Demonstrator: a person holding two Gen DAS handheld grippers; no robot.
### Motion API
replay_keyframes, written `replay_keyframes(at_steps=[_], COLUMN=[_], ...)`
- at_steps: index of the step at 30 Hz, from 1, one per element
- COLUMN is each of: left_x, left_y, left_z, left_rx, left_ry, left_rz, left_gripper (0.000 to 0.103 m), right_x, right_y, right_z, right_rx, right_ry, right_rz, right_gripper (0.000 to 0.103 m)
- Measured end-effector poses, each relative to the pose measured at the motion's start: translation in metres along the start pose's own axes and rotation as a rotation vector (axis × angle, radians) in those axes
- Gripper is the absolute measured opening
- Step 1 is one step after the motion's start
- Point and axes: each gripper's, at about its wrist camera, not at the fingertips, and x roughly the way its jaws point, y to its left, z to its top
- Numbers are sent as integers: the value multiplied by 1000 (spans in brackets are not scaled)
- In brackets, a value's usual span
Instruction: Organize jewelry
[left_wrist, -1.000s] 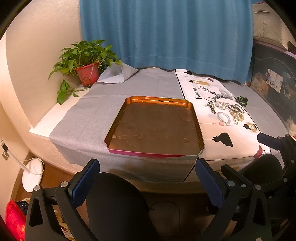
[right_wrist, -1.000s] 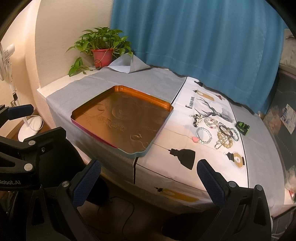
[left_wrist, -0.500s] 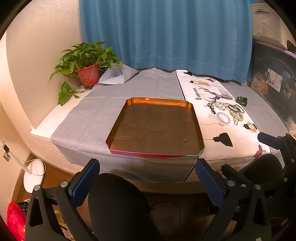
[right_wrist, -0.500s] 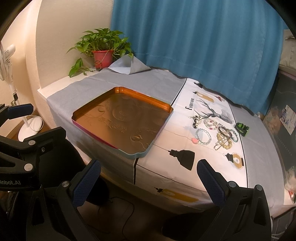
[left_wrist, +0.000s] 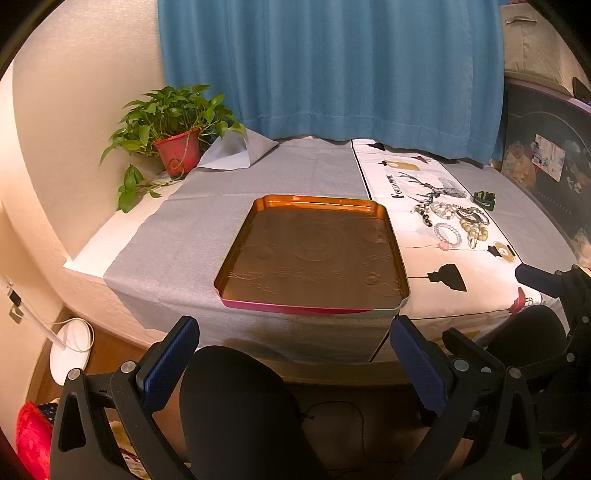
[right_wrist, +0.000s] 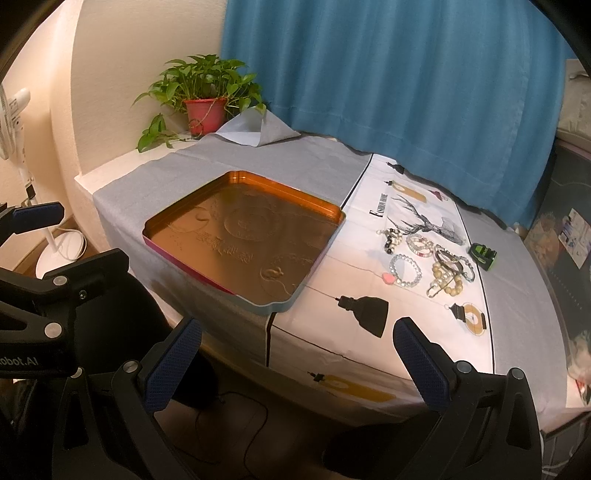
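Bracelets (right_wrist: 428, 262) lie bunched on the bench's white cloth, right of the empty copper tray (right_wrist: 243, 236). Our left hand-held gripper (left_wrist: 295, 360) and right hand-held gripper (right_wrist: 297, 363) hang spread, empty. Overlapping strands could snag, dragging neighbours along.

At ten o'clock from me, a leafy green plant in a red pot (left_wrist: 177, 153) stands at the table's far corner. A blue curtain (left_wrist: 332, 70) hangs at twelve. At eight o'clock, a white round fan base (left_wrist: 70, 349) sits on the floor.
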Motion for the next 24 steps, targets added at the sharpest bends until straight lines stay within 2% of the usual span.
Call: replay_keyframes(at_steps=[24], left_x=[0], left_y=[-3], left_z=[-2], left_rx=[7], left_ry=[1], left_rz=[4], left_gripper=[103], right_x=[-3], right_y=[-1], right_z=[-1], right_rx=[4], right_ry=[4], right_rz=[2], right_gripper=[103])
